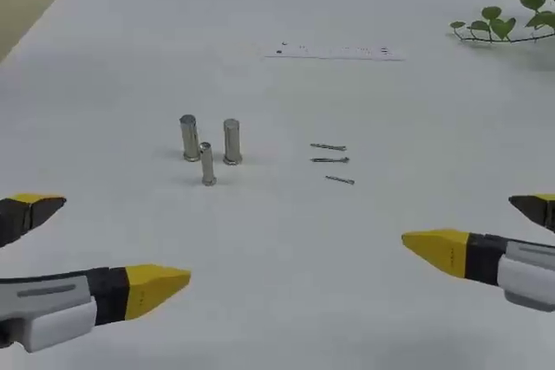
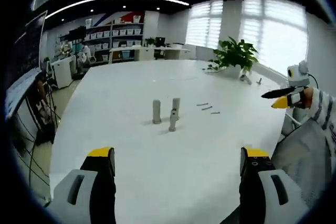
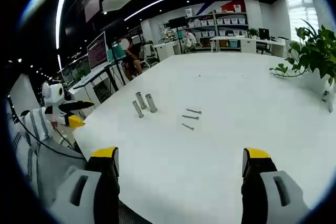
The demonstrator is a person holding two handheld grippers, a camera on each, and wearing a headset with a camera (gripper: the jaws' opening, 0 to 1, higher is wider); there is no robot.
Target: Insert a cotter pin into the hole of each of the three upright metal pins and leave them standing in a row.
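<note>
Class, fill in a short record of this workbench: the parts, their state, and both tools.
surface: white table
metal pins: three, upright, clustered in a triangle, not a row
cotter pins: three, lying loose to the right of the metal pins, none inserted
left tool: open, holding nothing
right tool: open, holding nothing
background: plant at the far right

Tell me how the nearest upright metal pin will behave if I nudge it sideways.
The nearest metal pin is tall and thin on a small base, so it probably tips rather than slides. Being round, once down it would likely roll on the smooth table. The left pin and the right pin stand close behind, so a backward fall might hit them.
</note>
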